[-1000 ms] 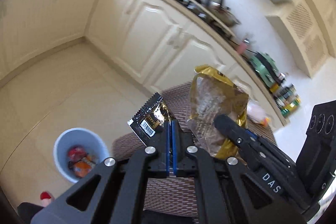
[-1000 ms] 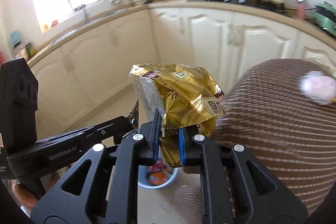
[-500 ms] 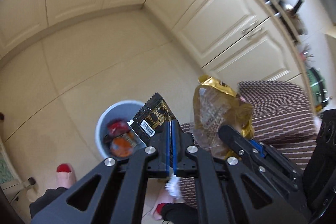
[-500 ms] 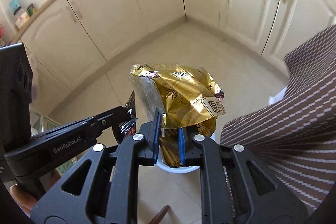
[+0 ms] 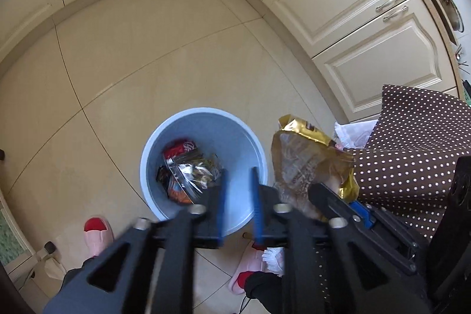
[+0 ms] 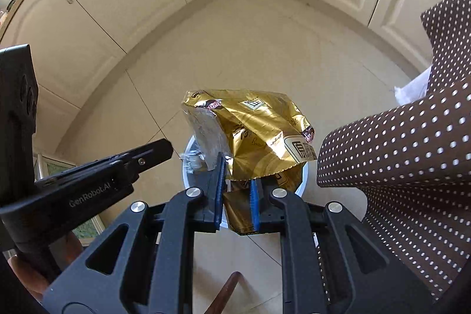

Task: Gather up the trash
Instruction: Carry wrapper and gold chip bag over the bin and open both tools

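Observation:
A light blue bin point(image 5: 250, 143) stands on the floor with several snack wrappers point(image 5: 188, 169) inside. My left gripper point(image 5: 239, 175) hangs right above it. Its jaws are opening and nothing is between them. A crumpled gold foil bag point(image 6: 259, 131) is clamped between the blue pads of my right gripper point(image 6: 237, 181). The bag covers most of the bin, of which only the rim point(image 6: 303, 175) shows. In the left wrist view the gold bag point(image 5: 306, 155) hangs just right of the bin. The left gripper point(image 6: 166, 147) reaches in from the left in the right wrist view.
A brown tablecloth with white dots point(image 5: 412, 155) hangs at the right, close to the bin, with white plastic point(image 5: 353, 133) under it. Cream cabinets point(image 5: 353, 5) line the walls. A person's slippered feet point(image 5: 97, 231) stand beside the bin.
Both grippers have come down over the bin and tilted more steeply. The left jaws have parted and the black wrapper has left them. The right gripper still holds the gold bag.

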A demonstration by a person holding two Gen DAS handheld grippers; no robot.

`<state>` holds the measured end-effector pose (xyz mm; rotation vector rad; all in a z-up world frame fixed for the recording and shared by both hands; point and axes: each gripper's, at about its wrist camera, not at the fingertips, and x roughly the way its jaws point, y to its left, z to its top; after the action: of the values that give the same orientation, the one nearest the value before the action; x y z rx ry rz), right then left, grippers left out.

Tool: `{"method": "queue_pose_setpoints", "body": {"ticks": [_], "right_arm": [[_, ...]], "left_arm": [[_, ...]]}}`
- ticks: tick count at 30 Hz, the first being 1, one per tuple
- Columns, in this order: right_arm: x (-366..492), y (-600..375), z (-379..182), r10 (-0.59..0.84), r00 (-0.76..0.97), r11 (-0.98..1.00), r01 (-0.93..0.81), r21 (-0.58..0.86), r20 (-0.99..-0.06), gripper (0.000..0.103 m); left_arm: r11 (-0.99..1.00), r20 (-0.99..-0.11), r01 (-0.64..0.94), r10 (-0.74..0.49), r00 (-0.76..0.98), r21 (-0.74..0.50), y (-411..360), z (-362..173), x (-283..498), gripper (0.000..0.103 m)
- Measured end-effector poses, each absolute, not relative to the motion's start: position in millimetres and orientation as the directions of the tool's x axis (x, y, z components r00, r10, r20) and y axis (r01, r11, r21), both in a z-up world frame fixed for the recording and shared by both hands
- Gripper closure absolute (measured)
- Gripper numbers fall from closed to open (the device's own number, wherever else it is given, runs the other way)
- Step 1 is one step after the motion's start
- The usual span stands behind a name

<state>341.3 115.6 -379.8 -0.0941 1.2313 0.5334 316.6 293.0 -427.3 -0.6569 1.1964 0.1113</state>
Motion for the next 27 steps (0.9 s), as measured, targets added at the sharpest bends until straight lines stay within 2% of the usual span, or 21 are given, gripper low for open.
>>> {"method": "queue_pose_setpoints", "body": {"ticks": [8, 15, 23, 27], "right_arm": [[346, 119, -396, 0.325, 0.195, 0.877, -0.427, 0.218, -0.925, 0.085], [352, 122, -403, 0.321, 0.186, 0.877, -0.427, 0.218, -0.929, 0.084], [352, 125, -405, 0.319, 0.184, 0.877, -0.43, 0.216, -0.93, 0.079], [352, 123, -404, 0.315, 0.186, 0.88, -0.424, 0.213, -0.931, 0.071]], "left_arm": [[0.827, -0.917, -0.437, -0.214, 0.337, -0.354, 290, -438, 318, 0.075], [0.825, -0.921, -0.444, -0.214, 0.327, -0.349, 296, -444, 315, 0.074], [0.828, -0.924, -0.445, -0.209, 0.321, -0.342, 299, -446, 314, 0.072], [0.824, -0.924, -0.45, -0.211, 0.318, -0.343, 299, -449, 317, 0.072]]}}
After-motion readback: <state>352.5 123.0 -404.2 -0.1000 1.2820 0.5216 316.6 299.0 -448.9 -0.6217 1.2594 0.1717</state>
